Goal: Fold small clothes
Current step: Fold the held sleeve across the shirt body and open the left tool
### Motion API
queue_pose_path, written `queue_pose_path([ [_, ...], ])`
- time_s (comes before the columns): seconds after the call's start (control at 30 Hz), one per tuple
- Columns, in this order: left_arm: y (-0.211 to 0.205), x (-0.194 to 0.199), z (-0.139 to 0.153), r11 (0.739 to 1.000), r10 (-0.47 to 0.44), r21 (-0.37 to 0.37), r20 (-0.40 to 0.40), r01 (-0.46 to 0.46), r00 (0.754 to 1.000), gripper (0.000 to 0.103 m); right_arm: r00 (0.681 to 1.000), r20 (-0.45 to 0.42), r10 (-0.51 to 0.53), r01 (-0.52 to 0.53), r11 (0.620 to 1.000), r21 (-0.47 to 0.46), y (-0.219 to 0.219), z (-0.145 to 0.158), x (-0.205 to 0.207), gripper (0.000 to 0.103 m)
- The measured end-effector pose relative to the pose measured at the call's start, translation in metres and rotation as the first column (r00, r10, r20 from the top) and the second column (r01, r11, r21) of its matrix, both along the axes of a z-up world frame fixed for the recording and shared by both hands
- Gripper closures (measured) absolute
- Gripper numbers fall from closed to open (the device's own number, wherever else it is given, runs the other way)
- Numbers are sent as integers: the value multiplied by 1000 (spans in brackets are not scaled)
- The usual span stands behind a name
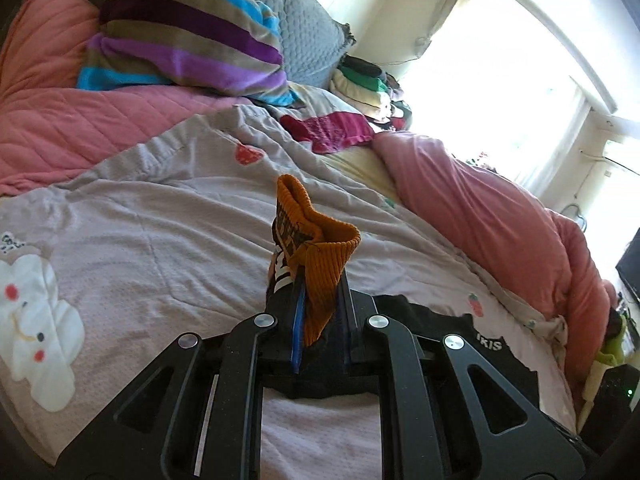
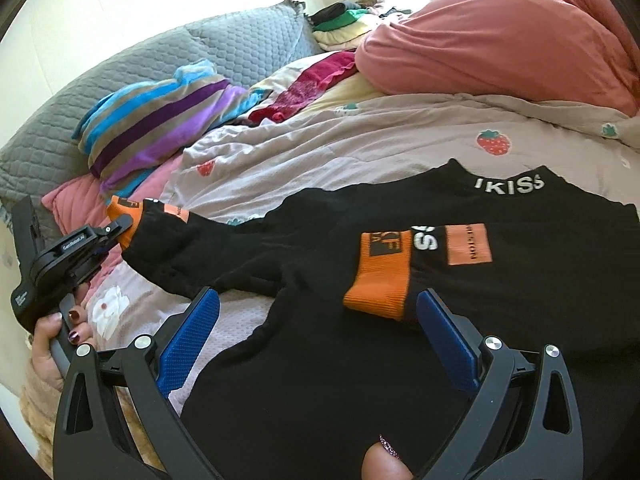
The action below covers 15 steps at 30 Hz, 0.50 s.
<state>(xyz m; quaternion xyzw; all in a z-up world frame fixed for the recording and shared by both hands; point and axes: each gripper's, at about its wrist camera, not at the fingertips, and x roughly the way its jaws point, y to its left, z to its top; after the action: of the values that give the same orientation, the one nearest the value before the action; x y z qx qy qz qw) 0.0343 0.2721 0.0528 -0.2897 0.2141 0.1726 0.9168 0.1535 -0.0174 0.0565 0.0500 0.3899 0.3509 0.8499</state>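
Nearest us, our right gripper (image 2: 316, 340) hovers with its blue-padded fingers (image 2: 188, 340) spread wide over the black long-sleeved top with orange ribbed cuffs (image 2: 500, 300), gripping nothing. One folded-in cuff (image 2: 380, 284) lies on the chest just ahead of the fingertips. The top lies spread on the pale pink quilt with strawberry prints (image 2: 360, 136). Further left, our left gripper (image 1: 320, 308) pinches the other sleeve's orange cuff (image 1: 320, 264), raised above the quilt. Beyond sits a striped plush pillow (image 1: 180, 36).
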Motion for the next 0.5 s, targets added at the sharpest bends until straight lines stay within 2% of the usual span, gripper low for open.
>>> queue_pose_path([
  [0.2,-17,6,7,998,-63,-12,20,63,998,96,999,-2,-35,35,999,14,-20,2,1,5],
  [0.5,-60,25,24,985,-172,21,25,171,985,96,996,-6,-88,88,996,20,-51,0,2,5],
])
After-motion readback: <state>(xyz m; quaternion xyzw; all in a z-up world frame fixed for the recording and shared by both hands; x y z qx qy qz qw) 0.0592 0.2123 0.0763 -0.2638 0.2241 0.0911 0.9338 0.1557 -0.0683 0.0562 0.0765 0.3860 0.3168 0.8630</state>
